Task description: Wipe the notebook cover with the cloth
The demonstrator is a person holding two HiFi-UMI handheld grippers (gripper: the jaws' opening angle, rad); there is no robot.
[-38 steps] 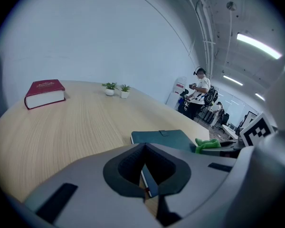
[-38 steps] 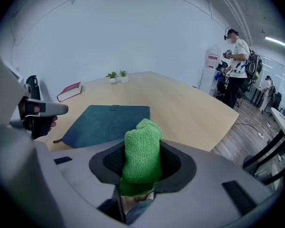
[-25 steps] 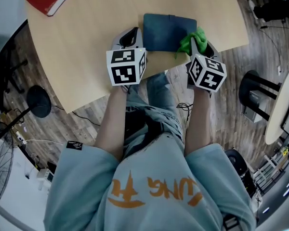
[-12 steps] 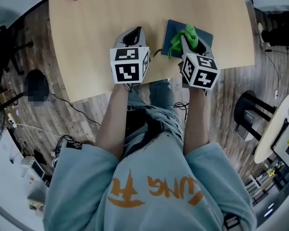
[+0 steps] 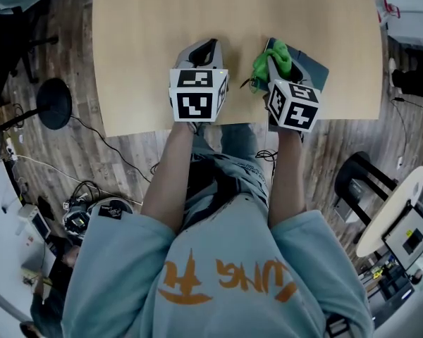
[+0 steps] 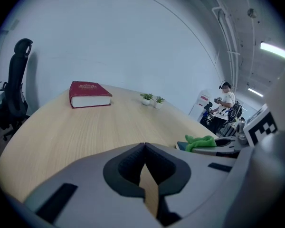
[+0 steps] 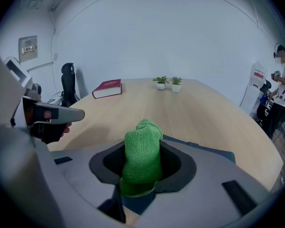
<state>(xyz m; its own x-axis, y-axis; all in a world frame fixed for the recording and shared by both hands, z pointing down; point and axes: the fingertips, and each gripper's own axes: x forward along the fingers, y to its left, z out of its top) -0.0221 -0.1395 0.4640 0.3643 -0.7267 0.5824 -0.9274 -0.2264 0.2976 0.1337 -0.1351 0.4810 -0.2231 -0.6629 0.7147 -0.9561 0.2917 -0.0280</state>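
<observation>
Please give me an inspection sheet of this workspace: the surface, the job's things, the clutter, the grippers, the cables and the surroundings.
Surface: light wooden table with a rounded edge.
Job's things: dark blue notebook lies flat near the table's edge; green cloth is bunched over its near side, contact unclear.
Clutter: red book and two small potted plants on the far side.
Grippers: left gripper shut and empty, beside the notebook; right gripper shut on the cloth.
Cables: loose cables on the floor at the person's left.
Surroundings: office chair, white wall, standing person in the background.
</observation>
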